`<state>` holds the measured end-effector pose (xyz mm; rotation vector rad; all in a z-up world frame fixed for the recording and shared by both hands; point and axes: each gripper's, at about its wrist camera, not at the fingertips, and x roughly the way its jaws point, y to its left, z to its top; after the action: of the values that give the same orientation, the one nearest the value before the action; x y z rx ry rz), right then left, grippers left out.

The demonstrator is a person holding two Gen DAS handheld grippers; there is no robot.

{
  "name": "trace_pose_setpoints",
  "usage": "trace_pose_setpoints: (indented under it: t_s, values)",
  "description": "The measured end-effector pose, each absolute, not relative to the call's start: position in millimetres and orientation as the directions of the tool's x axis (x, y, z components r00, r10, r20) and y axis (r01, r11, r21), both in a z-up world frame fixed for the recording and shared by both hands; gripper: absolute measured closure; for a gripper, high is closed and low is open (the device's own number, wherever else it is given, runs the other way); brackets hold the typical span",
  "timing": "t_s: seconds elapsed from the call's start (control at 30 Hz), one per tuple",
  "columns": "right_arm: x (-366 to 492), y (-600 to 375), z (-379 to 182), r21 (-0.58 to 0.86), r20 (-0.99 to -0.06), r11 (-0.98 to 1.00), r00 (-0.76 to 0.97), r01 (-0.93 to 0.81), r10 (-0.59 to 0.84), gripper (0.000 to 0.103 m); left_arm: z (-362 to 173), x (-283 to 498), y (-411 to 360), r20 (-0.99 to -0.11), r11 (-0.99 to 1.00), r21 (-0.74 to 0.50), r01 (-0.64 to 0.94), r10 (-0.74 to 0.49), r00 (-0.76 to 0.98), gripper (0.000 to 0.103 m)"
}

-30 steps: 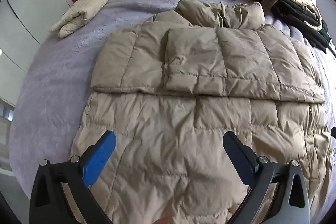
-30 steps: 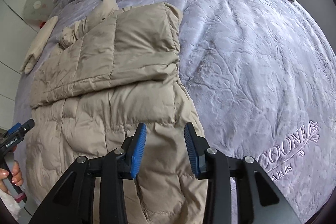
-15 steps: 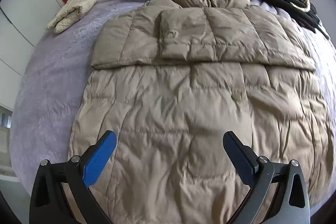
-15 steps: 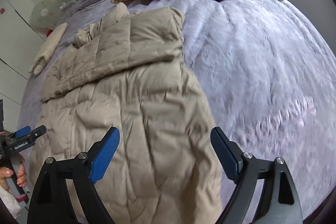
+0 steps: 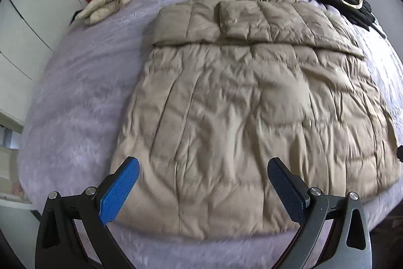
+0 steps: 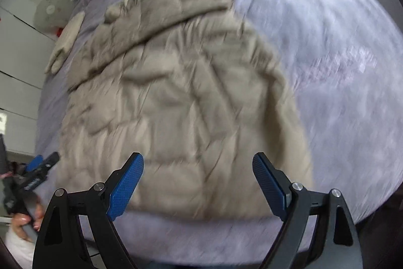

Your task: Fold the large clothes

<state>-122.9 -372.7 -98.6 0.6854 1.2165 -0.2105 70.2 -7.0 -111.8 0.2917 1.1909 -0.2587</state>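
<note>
- Jacket (image 5: 246, 117): beige, quilted, flat on bed (image 5: 75, 97), sleeves folded across far part.
- Left tool (image 5: 201, 183): released, empty, above near hem.
- Right tool (image 6: 199, 180): released, empty.

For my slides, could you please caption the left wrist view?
Open left gripper above a beige puffer coat, sleeves folded across, on a purple bed.

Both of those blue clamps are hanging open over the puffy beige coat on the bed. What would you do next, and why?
Probably lower both onto the near hem and pinch it. The coat lies flat with its sleeves already folded across the top, and the left gripper and right gripper hold nothing, so the next fold likely brings the hem up.
</note>
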Motion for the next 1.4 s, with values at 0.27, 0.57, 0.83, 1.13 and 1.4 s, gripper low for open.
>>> trace_pose_setpoints:
  t_s: [0.27,0.57,0.83,1.13,1.4]
  values:
    - [-147.9,-349.7,-94.8,0.375,-0.916,0.758,0.339,0.534,0.215,0.013,-117.1,37.8,34.1,-0.963,0.950,0.038,0.311,-0.048,0.265,0.001]
    - [-172.3,-351.5,-105.6,0.461,-0.887,0.657,0.337,0.596,0.316,0.013,-133.1,23.5,99.5,-0.982,0.985,-0.091,0.148,-0.114,0.154,0.001]
    - [-193.3,-359.5,-126.0,0.533,-0.843,0.512,0.369,0.674,0.392,0.013,-157.5,24.6,129.2,-0.972,0.976,-0.216,0.019,-0.217,0.087,0.001]
    - [-207.4,-374.9,-143.0,0.559,-0.815,0.382,0.402,0.736,0.417,0.013,-182.3,49.0,115.6,-0.921,0.921,-0.389,-0.006,-0.388,0.040,0.001]
    - [-199.9,-386.5,-148.5,0.580,-0.804,0.346,0.447,0.738,0.392,0.013,-199.4,68.9,83.8,-0.906,0.904,-0.423,0.057,-0.424,-0.007,0.001]
